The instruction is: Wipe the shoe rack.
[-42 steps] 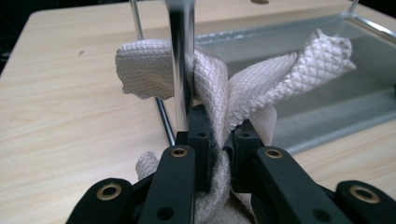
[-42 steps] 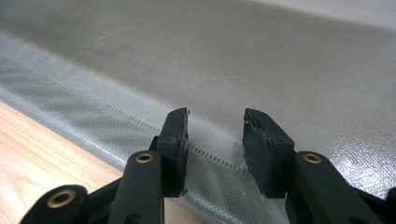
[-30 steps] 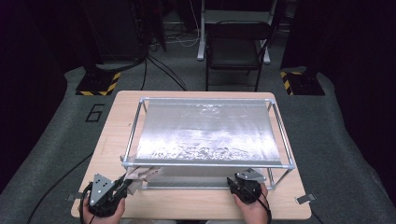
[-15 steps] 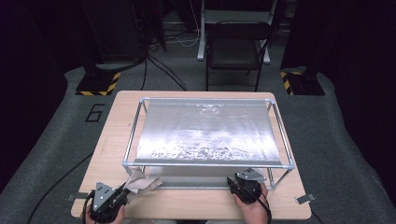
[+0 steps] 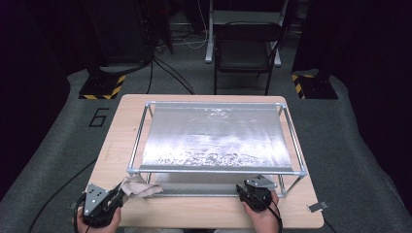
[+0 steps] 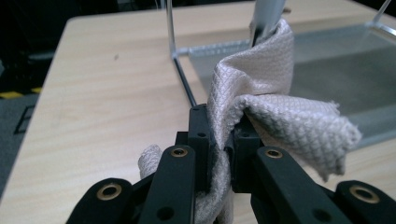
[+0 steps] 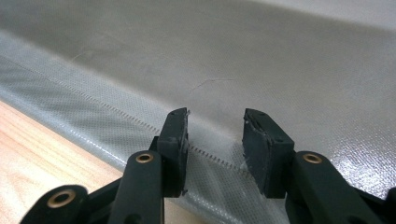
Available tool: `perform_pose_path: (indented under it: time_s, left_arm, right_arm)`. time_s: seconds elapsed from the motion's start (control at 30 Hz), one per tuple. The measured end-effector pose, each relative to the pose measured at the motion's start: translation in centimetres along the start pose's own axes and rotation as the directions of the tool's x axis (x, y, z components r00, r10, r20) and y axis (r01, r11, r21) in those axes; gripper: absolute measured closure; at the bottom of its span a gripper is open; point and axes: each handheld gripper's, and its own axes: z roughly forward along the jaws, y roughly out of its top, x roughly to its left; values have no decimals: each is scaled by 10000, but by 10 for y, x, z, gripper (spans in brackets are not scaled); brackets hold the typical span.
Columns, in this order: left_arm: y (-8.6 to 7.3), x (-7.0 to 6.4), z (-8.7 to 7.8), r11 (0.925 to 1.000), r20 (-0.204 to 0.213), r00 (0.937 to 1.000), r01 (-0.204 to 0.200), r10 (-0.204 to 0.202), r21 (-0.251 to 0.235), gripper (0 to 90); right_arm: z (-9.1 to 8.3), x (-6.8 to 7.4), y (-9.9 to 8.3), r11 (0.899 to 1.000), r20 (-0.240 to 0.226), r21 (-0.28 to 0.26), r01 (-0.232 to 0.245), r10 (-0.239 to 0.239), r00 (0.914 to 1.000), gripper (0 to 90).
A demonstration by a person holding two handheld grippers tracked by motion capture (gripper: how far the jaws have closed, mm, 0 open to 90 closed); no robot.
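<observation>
One beige cloth (image 6: pixel 261 102) is pinched between the closed jaws of the left gripper (image 6: pixel 222 140) at the table's (image 5: pixel 204 213) near left edge, just beside the metal frame's (image 5: pixel 214 171) corner post. The right gripper (image 7: pixel 215 135) is held parted, gripping nothing, over the silvery sheet (image 7: pixel 243 60).

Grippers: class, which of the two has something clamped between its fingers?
The left gripper: its fingers are shut on a beige cloth. The right gripper has its fingers apart, holding nothing, over the silvery sheet.

Cloth (image 5: pixel 141 187) lies before rack (image 5: pixel 216 171) on table (image 5: pixel 121 126).
</observation>
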Motion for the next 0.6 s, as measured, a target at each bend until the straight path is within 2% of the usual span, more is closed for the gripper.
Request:
perform_pose_path:
  time_s: [0.2, 0.23, 0.27, 0.3, 0.33, 0.4, 0.5, 0.53, 0.6]
  left_arm:
    - [-19, 1, 17, 9982, -20, 9997, 230, -229, 550, 824]
    - [-20, 2, 19, 9983, -53, 9997, 229, -227, 543, 823]
    - [-21, 2, 20, 9977, -51, 9996, 284, -282, 608, 824]
    - [-20, 2, 21, 9985, -111, 9994, 335, -330, 433, 823]
    - [-18, 2, 20, 9981, -110, 9996, 267, -262, 548, 823]
    - [-13, 2, 19, 9988, -114, 9998, 195, -190, 453, 823]
    - [-4, 3, 14, 9998, -134, 9999, 106, -104, 149, 823]
    - [-1, 3, 12, 10000, -186, 9998, 40, -39, 25, 823]
    - [6, 4, 8, 9999, -215, 9998, -61, 59, -96, 823]
  right_arm:
    - [0, 0, 0, 10000, 0, -6, 12, -12, 10000, 607]
    - [0, 0, 0, 10000, 0, -9, 18, -18, 10000, 607]
    - [0, -1, 0, 9999, 200, 31, 137, -138, 9997, 607]
    - [0, -1, 0, 9999, 199, 31, 145, -145, 9997, 607]
    - [0, -1, 0, 9999, 190, -3, 111, -111, 9998, 607]
    - [0, -1, 0, 9999, 237, 7, 118, -118, 9996, 607]
    - [1, -1, 0, 9999, 200, 2, 136, -136, 9997, 607]
    - [0, -2, 1, 9994, 339, -12, 337, -336, 9989, 607]
    - [0, -2, 0, 9994, 352, -29, 347, -346, 9988, 607]
